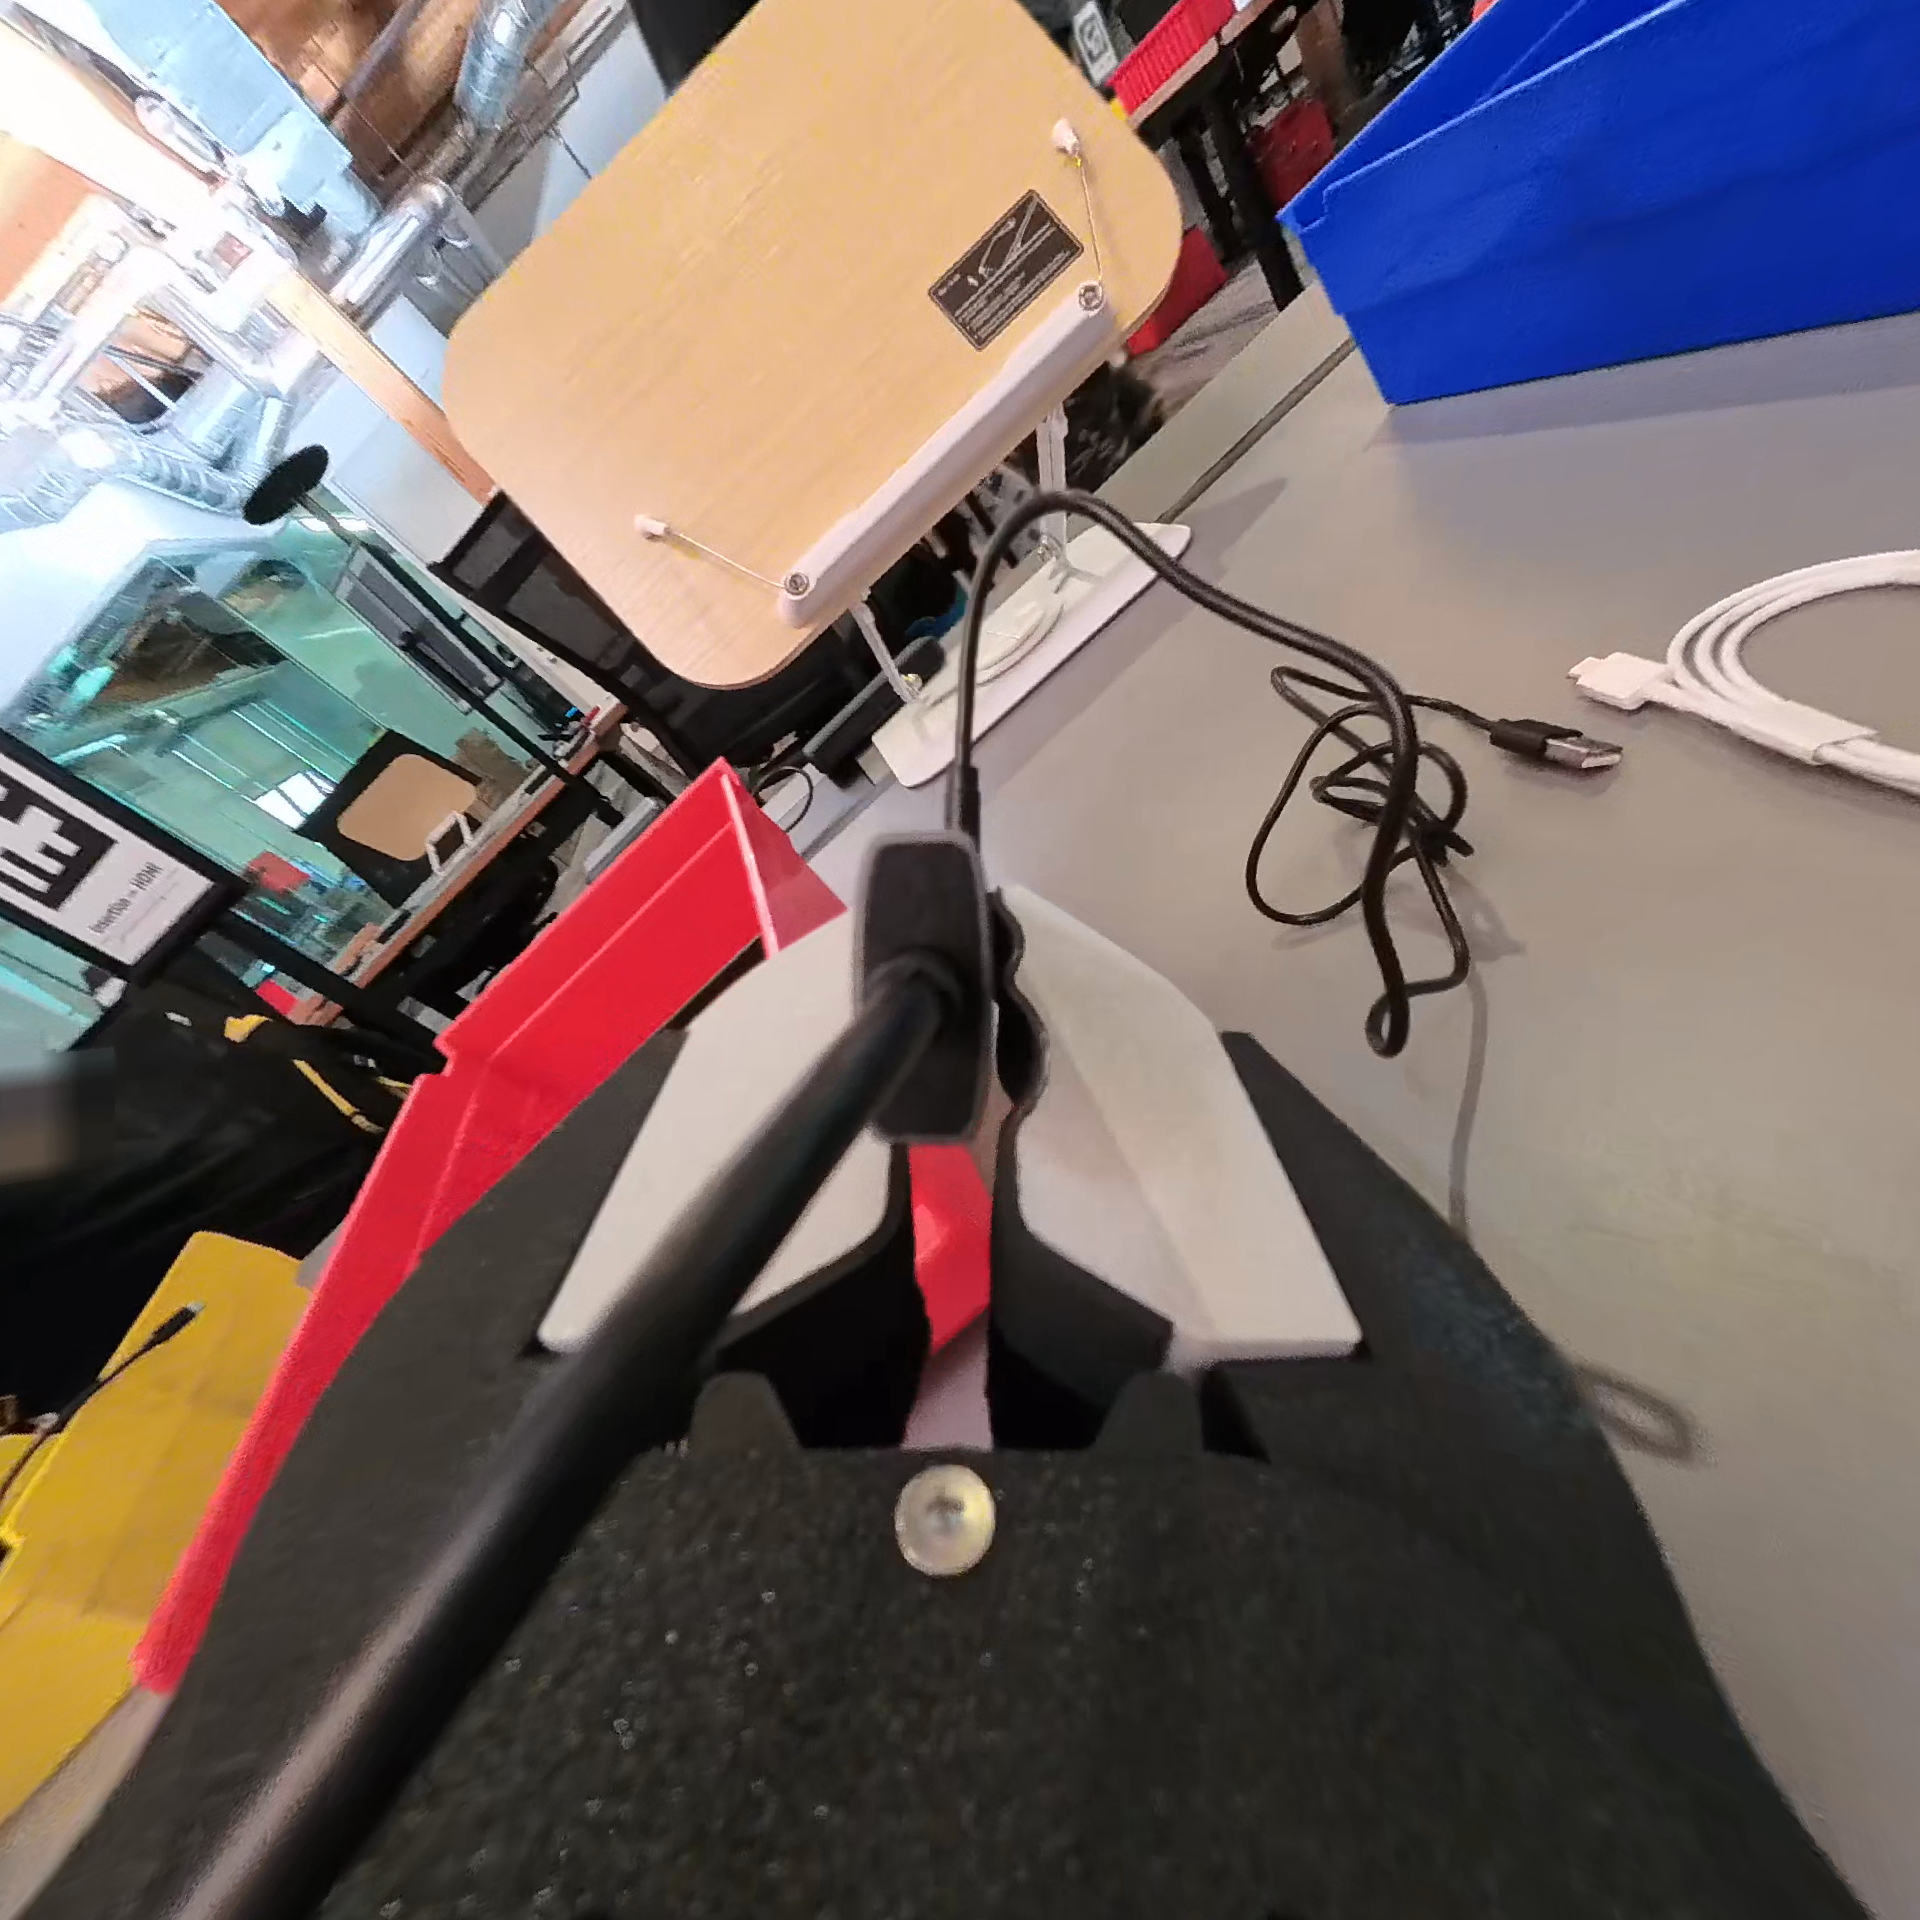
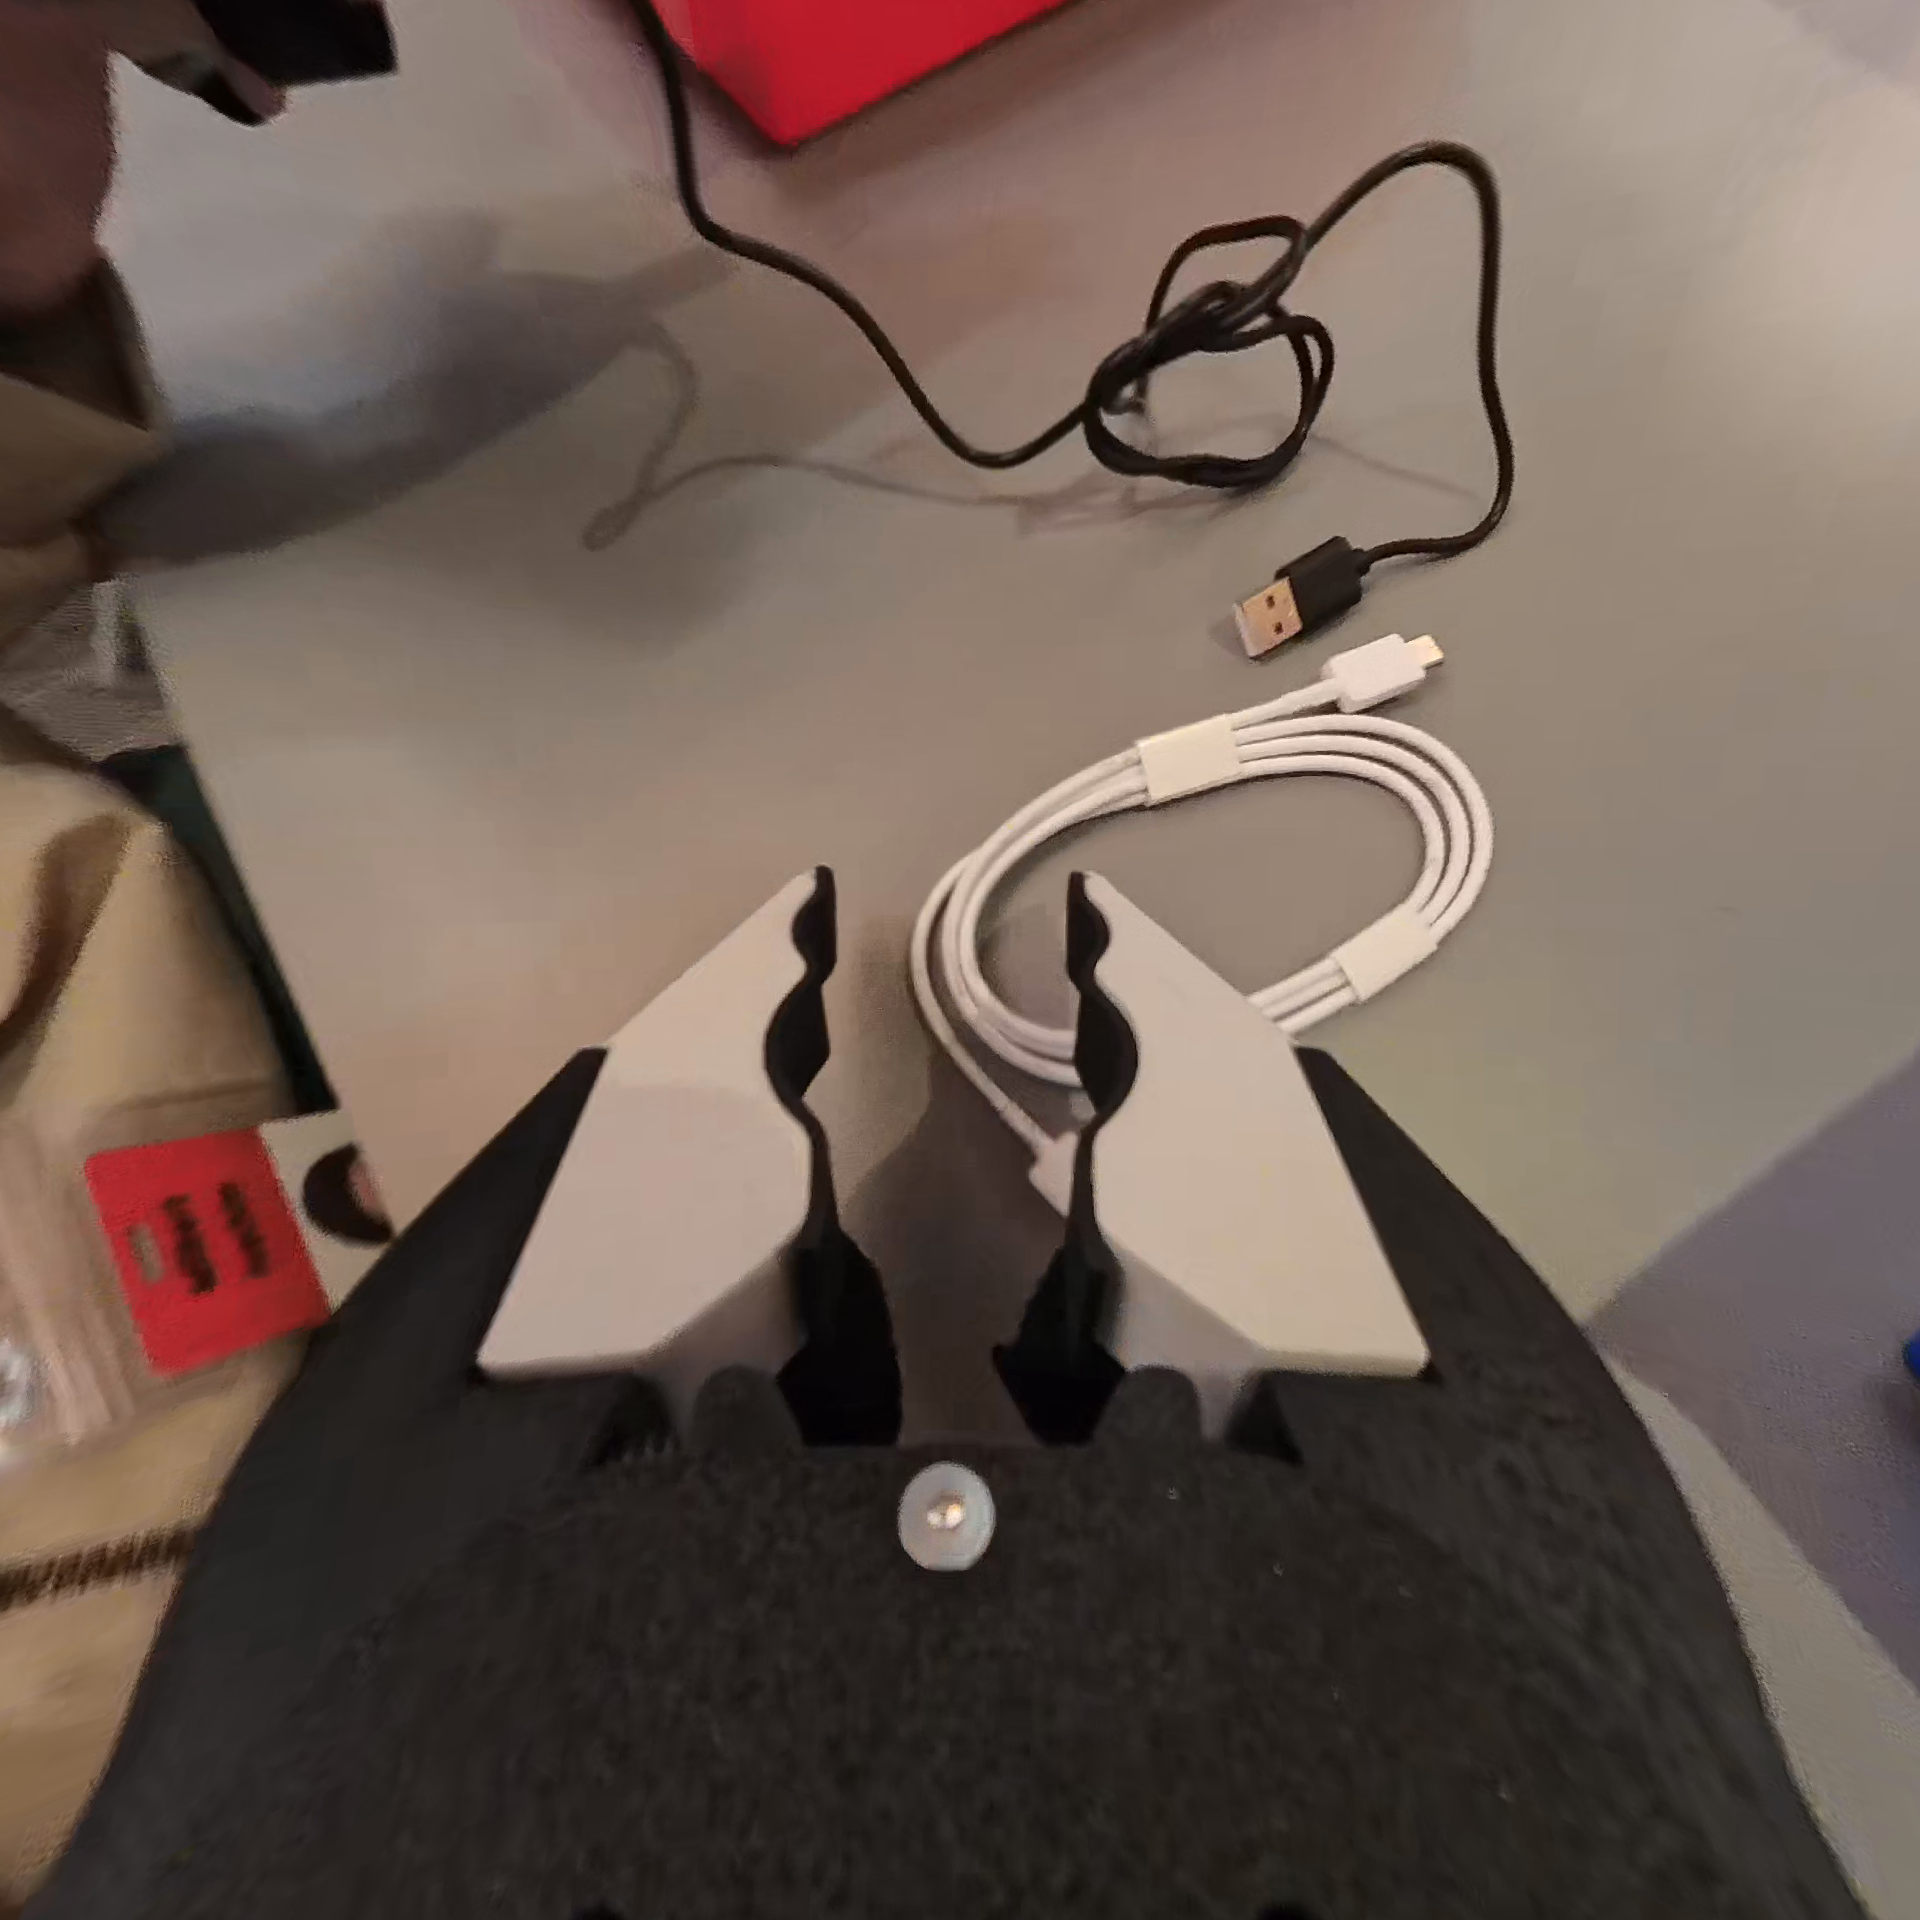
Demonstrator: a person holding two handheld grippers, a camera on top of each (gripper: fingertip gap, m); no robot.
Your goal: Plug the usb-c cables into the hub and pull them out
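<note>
Left gripper (image 1: 961, 997) clamped on black hub (image 1: 920, 987); right gripper (image 2: 951, 914) agape over white cable (image 2: 1382, 821).

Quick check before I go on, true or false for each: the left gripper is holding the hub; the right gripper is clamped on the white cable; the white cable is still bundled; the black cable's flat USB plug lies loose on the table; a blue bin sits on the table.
1. The left gripper holds the hub. True: it is shut on the black hub.
2. The right gripper is clamped on the white cable. False: its jaws are open with nothing between them, above the cable.
3. The white cable is bundled. True: two white bands hold the coil.
4. The black cable has its flat USB plug lying loose on the table. True.
5. A blue bin sits on the table. True.
</note>
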